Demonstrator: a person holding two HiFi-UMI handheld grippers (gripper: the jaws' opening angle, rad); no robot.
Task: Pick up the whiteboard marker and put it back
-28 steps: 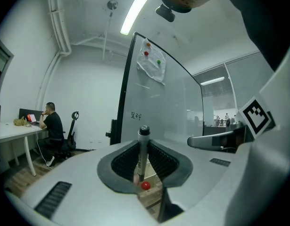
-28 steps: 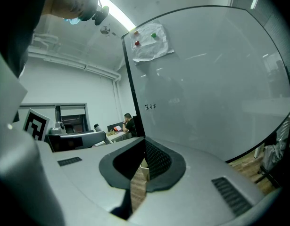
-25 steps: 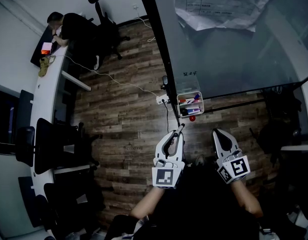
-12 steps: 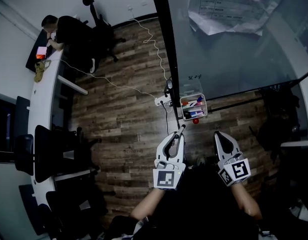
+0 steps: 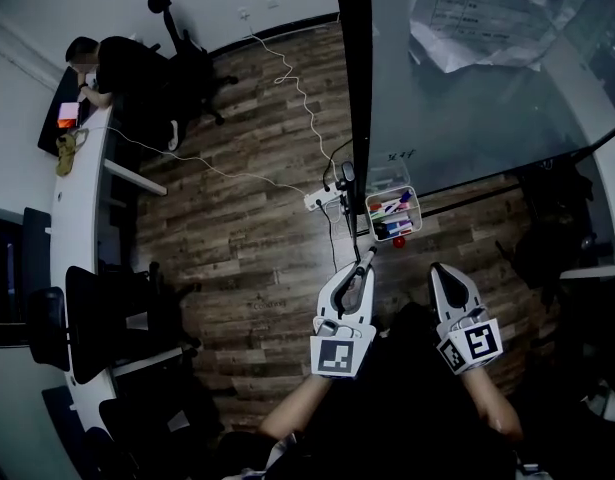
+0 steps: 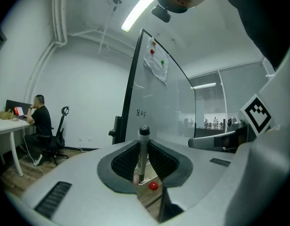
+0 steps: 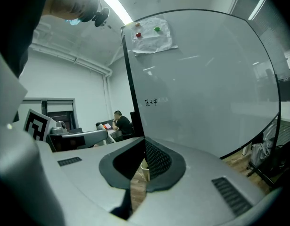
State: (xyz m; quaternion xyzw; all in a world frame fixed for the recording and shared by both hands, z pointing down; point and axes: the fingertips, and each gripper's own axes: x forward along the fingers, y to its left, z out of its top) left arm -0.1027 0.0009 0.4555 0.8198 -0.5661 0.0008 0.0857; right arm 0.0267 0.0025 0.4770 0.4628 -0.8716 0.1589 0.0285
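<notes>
Left gripper view: left gripper (image 6: 143, 166) is clamped on the whiteboard marker (image 6: 143, 147), which stands upright, cap up. Right gripper (image 7: 136, 171) has jaws together, empty. Both face the whiteboard (image 7: 206, 88).

- Your whiteboard marker (image 6: 143, 150) has a pale barrel and a black cap. It stands upright, cap up, clamped between the jaws of your left gripper (image 5: 358, 270).
- In the head view its capped end pokes out past the jaw tips, near the marker box (image 5: 368, 218) but apart from it.
- That pale-walled box hangs at the whiteboard's (image 5: 467, 118) lower edge, with other coloured markers lying in it.
</notes>
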